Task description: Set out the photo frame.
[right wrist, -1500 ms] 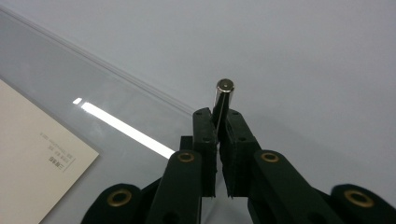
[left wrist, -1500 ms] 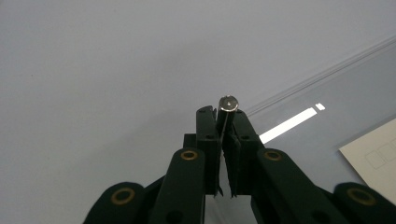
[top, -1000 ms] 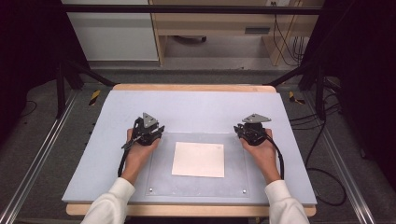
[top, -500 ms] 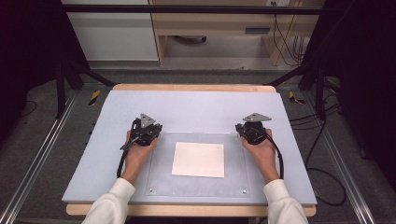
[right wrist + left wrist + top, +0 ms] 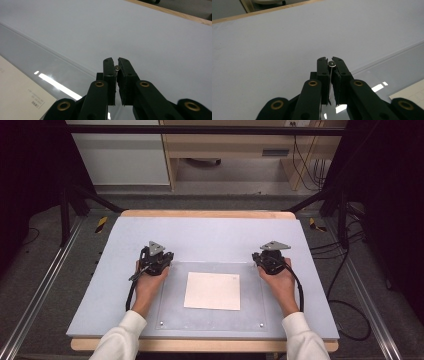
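We rest both nearly closed, empty grippers, left gripper and right gripper, at the clear sheet's far corners, paper centred beneath; next likely lifting the sheet.

A desk runs across the middle, with a mat covering nearly all of its top. On the near half of the mat lies a clear plate, and on that plate, centred, sits a sheet. Left claw sits at the plate's far left corner, just beside the sheet's left side; right claw sits at the plate's far right corner, right of the sheet. The two are well apart, the sheet between them and slightly nearer the person. Behind the desk, on the floor, stands a cabinet to the left and a bench to the right. Cables trail on the floor right of the desk.
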### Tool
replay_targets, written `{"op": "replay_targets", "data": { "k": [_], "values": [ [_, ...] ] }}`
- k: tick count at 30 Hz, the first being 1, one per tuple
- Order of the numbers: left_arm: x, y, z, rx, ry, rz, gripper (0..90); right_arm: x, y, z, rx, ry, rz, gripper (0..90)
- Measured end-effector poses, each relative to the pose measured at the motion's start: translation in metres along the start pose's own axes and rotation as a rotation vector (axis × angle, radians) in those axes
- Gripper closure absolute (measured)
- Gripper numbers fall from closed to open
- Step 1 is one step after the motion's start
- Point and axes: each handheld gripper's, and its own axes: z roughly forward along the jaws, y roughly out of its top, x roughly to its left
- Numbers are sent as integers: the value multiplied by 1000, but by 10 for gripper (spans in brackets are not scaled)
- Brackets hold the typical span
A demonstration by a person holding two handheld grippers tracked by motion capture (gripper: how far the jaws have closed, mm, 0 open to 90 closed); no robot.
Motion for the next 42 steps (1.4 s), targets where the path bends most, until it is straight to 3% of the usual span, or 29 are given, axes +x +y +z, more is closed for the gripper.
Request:
{"op": "replay_targets", "data": {
  "k": [25,42],
  "values": [
    [-1,1,1,0,10,8,843,0,0,5,11,6,15,854],
    [8,19,6,135,-36,-4,847,-9,18,11,148,53,70,850]
  ]
}}
